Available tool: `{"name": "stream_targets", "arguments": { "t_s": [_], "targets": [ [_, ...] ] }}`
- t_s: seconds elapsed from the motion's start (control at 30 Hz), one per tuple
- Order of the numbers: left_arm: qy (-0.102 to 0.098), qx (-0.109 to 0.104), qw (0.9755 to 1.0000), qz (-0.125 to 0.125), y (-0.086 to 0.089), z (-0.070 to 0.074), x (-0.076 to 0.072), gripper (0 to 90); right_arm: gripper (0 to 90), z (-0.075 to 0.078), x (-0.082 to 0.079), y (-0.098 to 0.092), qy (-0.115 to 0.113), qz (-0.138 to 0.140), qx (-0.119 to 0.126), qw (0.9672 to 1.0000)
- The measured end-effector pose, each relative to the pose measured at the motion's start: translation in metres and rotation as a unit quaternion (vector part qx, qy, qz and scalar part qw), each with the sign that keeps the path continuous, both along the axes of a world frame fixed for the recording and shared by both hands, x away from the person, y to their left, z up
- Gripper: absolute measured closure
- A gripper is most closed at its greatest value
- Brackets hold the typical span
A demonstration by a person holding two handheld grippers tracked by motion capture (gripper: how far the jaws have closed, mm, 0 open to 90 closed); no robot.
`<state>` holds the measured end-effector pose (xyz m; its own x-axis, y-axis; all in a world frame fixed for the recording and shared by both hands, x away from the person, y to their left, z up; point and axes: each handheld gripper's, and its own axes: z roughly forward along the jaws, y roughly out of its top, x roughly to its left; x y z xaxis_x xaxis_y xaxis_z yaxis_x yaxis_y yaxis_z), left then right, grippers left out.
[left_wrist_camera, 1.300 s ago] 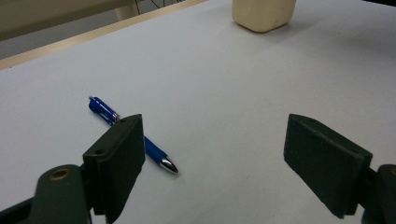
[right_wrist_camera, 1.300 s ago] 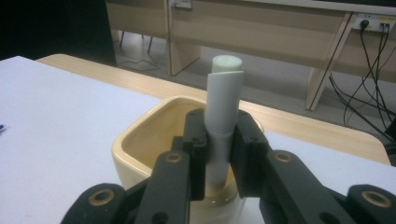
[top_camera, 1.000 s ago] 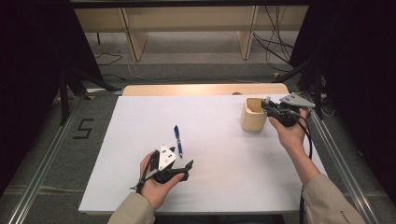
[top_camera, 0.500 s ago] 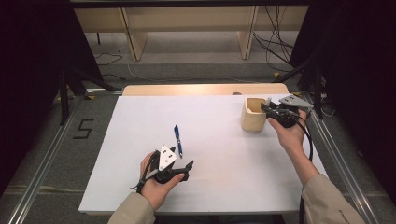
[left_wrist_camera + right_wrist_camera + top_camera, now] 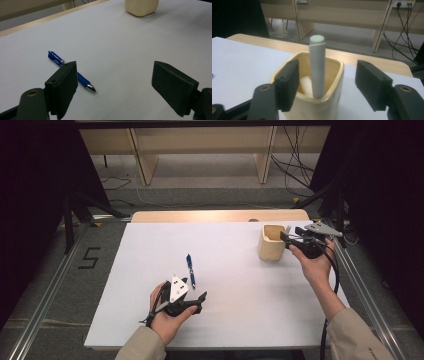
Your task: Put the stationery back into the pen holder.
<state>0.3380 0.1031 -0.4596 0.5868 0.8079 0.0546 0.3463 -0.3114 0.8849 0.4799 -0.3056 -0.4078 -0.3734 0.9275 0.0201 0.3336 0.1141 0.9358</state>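
Note:
A cream square cup (image 5: 271, 243) stands at the table's right. My right gripper (image 5: 286, 236) hovers at its right rim. In the right gripper view a white pen (image 5: 317, 67) stands upright in the cup (image 5: 312, 107), leaning on the near rim. It rises between the jaws of my right gripper (image 5: 329, 83), which have just been opening; the pads stand clear of it. A blue pen (image 5: 190, 269) lies on the white table. My left gripper (image 5: 199, 301) rests just below it, open and holding nothing. The left gripper view has the blue pen (image 5: 85, 82) behind my left gripper's (image 5: 115, 77) left jaw.
A second white object (image 5: 305, 85) lies low inside the cup. The white table top (image 5: 235, 285) ends in a wooden strip (image 5: 215, 216) at the back. Wooden furniture legs and cables (image 5: 295, 167) are on the floor beyond. A metal rail (image 5: 367, 300) runs along the table's right side.
The right gripper's jaws stand wider apart than before, next to the cup. Both hands have stayed almost where they were.

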Motion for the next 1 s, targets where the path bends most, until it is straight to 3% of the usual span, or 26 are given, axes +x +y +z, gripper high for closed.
{"name": "stream_targets", "arguments": {
  "t_s": [0.1, 0.4, 1.0],
  "targets": [
    [0.001, 0.002, 1.0000, 0.001, 0.000, 0.000, 0.000, 21.0, 31.4, 0.001, -0.007, -0.001, -0.008, 0.010, -0.002, 0.9999],
    [0.002, 0.003, 1.0000, 0.008, 0.001, 0.000, 0.002, 21.5, 24.9, -0.003, -0.031, 0.002, 0.009, 0.045, -0.020, 0.9988],
    [0.015, 0.002, 0.9995, 0.027, -0.002, 0.001, 0.011, 23.8, 22.3, -0.018, -0.068, 0.023, 0.030, 0.126, -0.050, 0.9903]
  ]
}}
